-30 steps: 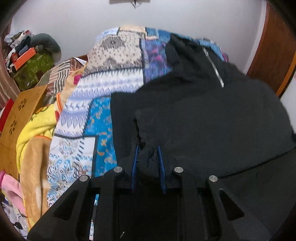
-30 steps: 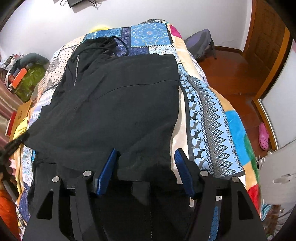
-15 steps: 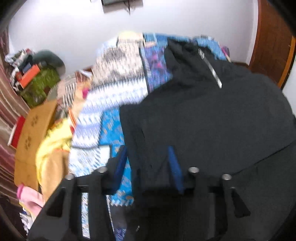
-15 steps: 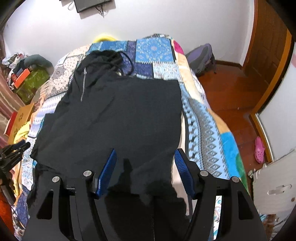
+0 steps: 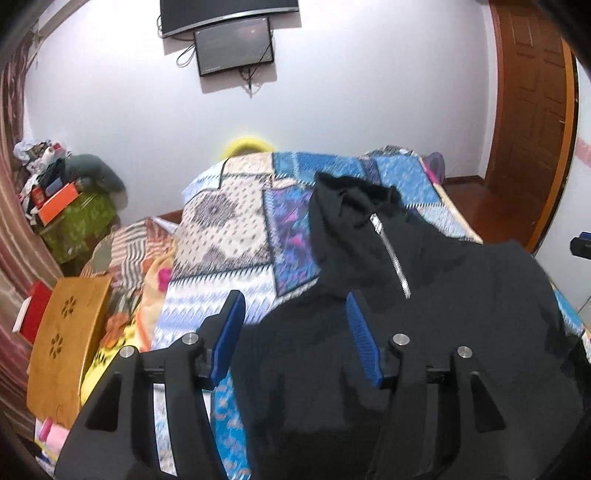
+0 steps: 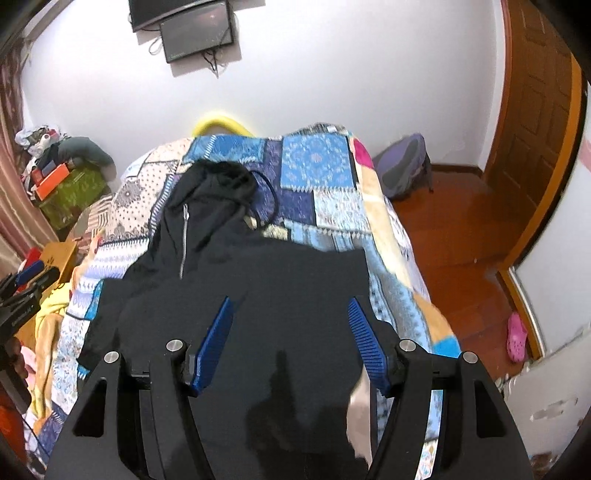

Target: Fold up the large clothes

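A black zip-up hoodie [image 5: 424,325] lies flat on the patchwork bedspread [image 5: 229,229], hood toward the far wall, silver zipper showing. It also shows in the right wrist view [image 6: 258,288]. My left gripper [image 5: 295,306] is open and empty, raised above the hoodie's left edge. My right gripper [image 6: 290,314] is open and empty, raised above the hoodie's near part. The left gripper shows at the left edge of the right wrist view [image 6: 26,291].
The bed [image 6: 399,266] runs away from me to a white wall with a mounted screen [image 6: 199,33]. A wooden stool [image 5: 62,343] and a cluttered green box [image 5: 74,221] stand left. A backpack [image 6: 402,170], wooden floor and door [image 6: 535,110] are right.
My left gripper let go of the hoodie fabric and opened, then both grippers lifted and tilted up, so the wall and screen came into view. The hoodie stays flat.
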{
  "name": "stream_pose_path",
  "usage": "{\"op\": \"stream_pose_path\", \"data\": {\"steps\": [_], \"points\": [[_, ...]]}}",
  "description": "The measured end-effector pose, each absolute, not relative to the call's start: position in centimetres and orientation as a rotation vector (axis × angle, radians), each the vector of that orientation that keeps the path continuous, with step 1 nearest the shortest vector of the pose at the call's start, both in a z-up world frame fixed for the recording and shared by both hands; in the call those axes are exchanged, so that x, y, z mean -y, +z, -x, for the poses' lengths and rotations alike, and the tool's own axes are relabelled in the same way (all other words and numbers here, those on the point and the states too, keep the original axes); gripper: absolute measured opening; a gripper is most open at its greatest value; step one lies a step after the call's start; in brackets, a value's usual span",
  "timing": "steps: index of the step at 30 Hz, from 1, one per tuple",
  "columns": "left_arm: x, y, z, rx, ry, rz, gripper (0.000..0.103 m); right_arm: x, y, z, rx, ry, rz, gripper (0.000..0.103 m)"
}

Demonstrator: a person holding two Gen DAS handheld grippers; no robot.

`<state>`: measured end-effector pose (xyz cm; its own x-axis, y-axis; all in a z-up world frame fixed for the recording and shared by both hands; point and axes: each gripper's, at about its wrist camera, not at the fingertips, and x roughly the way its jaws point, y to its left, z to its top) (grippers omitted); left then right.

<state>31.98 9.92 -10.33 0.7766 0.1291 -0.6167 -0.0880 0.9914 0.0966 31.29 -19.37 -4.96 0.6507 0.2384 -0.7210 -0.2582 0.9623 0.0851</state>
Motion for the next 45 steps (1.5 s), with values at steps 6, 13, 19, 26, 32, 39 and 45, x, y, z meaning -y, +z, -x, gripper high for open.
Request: {"op": "stream_pose_path", "data": {"steps": [6,13,19,26,32,39,45], "points": [[-9.9,-10.3,-37.2,-0.691,0.075,-0.014,0.058,16.9,-5.6,-35.3,-0.824,0.315,0.054,0.061],[-11.4,-12.7,-45.6,-0.814,0.032,0.125,0.058,13.1,-7.8,-41.6,-0.914,0.350,0.054,0.061],[-11.4,-13.8,-50.8,-0.821,0.033,0.136,0.058,10.0,-8.7,-46.7,-0.957,0.378,0.060,0.061],[-12.9,-18.0,-55.8,-0.932,-0.008,0.263,0.057,7.9,-11.1,-52.7,-1.017,0.373,0.019,0.061],[-14.3,-21.6,-59.3,-1.014,-0.076,0.399,0.046,7.6,-15.3,-57.3,-1.136,0.313,-0.076,0.061],[-13.2,-22.4,-60.2,-0.997,-0.047,0.317,0.018,7.1,-18.6,-57.8,-1.208,0.408,-0.227,0.031],[-13.1,-20.2,-58.2,-0.991,-0.046,0.254,0.009,7.3,-17.0,-55.6,-1.180,0.362,-0.203,0.009]]}}
